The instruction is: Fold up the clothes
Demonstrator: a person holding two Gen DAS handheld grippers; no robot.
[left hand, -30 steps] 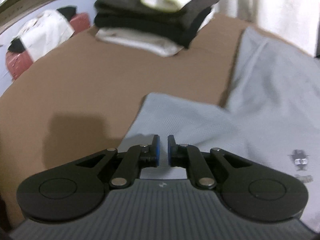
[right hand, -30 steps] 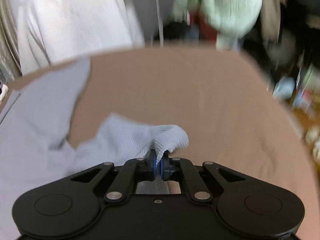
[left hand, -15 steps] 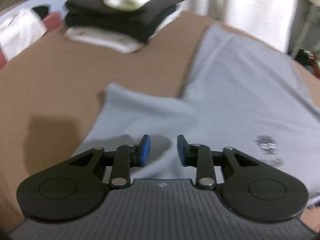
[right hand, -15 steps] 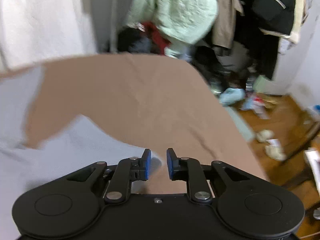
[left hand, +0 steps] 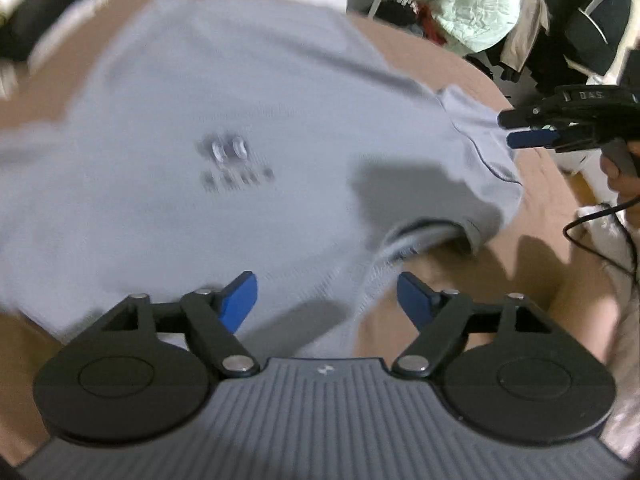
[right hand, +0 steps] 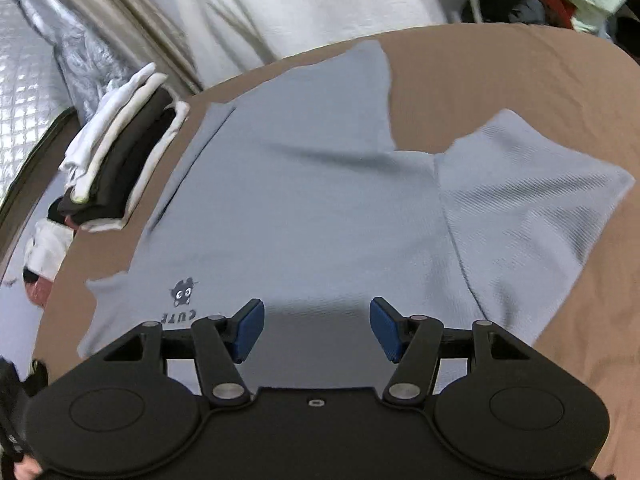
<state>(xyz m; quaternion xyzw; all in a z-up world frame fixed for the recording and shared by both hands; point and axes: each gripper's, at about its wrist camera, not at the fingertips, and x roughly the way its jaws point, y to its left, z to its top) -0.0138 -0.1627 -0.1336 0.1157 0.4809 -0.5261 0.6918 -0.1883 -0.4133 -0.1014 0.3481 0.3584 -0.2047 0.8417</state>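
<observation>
A light blue-grey T-shirt (right hand: 312, 208) with a small dark cartoon print (right hand: 182, 292) lies spread on the brown bed cover (right hand: 500, 80), one sleeve (right hand: 532, 200) out to the right. In the left wrist view the same T-shirt (left hand: 208, 128) is blurred, its collar (left hand: 424, 236) near the front. My left gripper (left hand: 327, 300) hovers over the shirt's near edge, jaws opening, nothing between the blue pads. My right gripper (right hand: 316, 330) hangs over the shirt's chest, jaws opening and empty. It also shows side-on as the right gripper (left hand: 532, 128) at the right edge.
A stack of folded black and white clothes (right hand: 120, 160) sits at the bed's left edge. White curtain (right hand: 312, 4) hangs behind the bed. Hung garments, a pale green jacket (left hand: 476, 8) among them, crowd the far right. A cable (left hand: 596, 236) trails from the right hand.
Both grippers let go of the shirt's sleeves and their jaws spread wide. Both swung round toward the shirt's middle; the right sleeve now lies flat on the bed.
</observation>
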